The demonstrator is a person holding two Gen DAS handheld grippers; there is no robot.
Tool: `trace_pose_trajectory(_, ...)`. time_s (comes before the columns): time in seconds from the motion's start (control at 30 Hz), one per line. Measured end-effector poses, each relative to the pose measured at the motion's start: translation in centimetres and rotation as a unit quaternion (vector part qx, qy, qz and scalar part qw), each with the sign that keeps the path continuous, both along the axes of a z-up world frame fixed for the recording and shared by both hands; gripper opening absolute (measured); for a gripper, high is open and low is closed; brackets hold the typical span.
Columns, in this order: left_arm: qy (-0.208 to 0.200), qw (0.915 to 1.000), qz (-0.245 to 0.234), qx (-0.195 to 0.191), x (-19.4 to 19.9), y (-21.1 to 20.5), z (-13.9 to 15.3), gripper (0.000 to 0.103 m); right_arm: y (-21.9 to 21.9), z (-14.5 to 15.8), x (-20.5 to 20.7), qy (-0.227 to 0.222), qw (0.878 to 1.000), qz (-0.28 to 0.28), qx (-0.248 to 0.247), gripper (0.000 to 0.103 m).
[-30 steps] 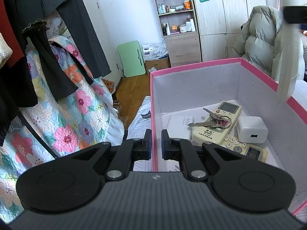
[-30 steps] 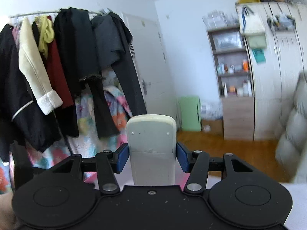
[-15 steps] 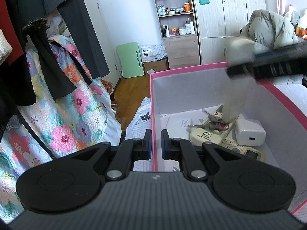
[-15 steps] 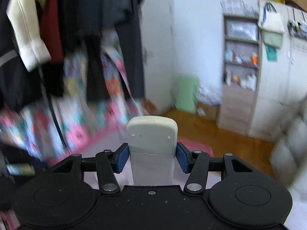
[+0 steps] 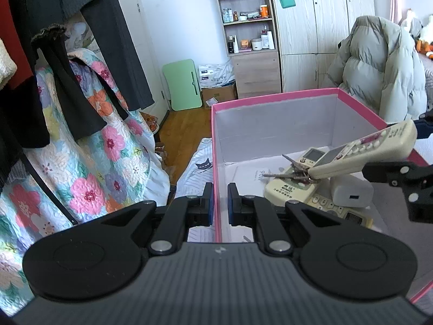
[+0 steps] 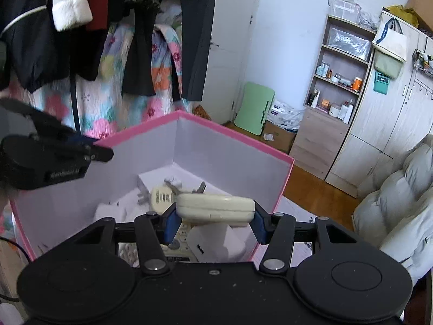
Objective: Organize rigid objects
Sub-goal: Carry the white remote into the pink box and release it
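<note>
Left gripper (image 5: 218, 200) fingers pinched — right gripper (image 6: 215, 220) clamped.

Left tool (image 5: 218, 200) clamping pink box (image 5: 273, 100) wall, remote (image 5: 362, 151) tilted above keys (image 5: 292, 169)

"GenRobot.AI" on left gripper (image 6: 54, 159), other print too small

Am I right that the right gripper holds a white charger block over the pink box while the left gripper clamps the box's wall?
Not quite: the right gripper holds a cream remote control, as the left wrist view shows. The charger block lies in the pink box. The rest stands.
</note>
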State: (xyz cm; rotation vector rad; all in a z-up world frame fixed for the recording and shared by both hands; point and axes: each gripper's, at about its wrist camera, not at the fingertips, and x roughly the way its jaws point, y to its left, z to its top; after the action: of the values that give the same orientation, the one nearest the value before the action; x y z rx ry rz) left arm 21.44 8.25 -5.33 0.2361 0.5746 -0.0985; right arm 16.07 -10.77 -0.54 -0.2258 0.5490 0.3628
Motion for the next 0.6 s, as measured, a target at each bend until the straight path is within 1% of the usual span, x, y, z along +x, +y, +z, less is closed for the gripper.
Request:
trace_pose_trajectory(0.1,0.0,1.0,0.0,0.003,0.0,-0.1,-0.1,0.008,0.2,-0.3,0.4,0.002,1.0,-0.005,-0.015,0.058)
trace_pose_trajectory(0.27,0.0,1.0,0.0,0.002,0.0,-0.2,-0.1,0.008,0.6,-0.9,1.2,0.021,1.0,0.001,-0.012,0.056)
trace_pose_trajectory(0.3,-0.001,1.0,0.0,0.004,0.0,-0.3,-0.1,0.008,0.7,-0.9,1.3,0.021,1.0,0.001,-0.017,0.053)
trace_pose_trajectory(0.4,0.0,1.0,0.0,0.0,-0.1,-0.4,-0.2,0.008,0.8,-0.5,1.3,0.007,1.0,-0.016,-0.024,0.053)
trace_pose_trajectory(0.43,0.0,1.0,0.0,0.0,-0.1,-0.4,-0.2,0.008,0.7,-0.3,1.1,0.004,1.0,-0.018,-0.018,0.053)
trace_pose_trajectory(0.5,0.0,1.0,0.0,0.003,-0.1,-0.5,-0.2,0.008,-0.1,0.3,0.6,-0.003,1.0,-0.019,0.012,0.055)
trace_pose_trajectory(0.6,0.0,1.0,0.0,0.0,-0.1,-0.4,-0.2,0.008,-1.5,1.0,-0.7,-0.001,0.998,-0.028,0.052,0.055)
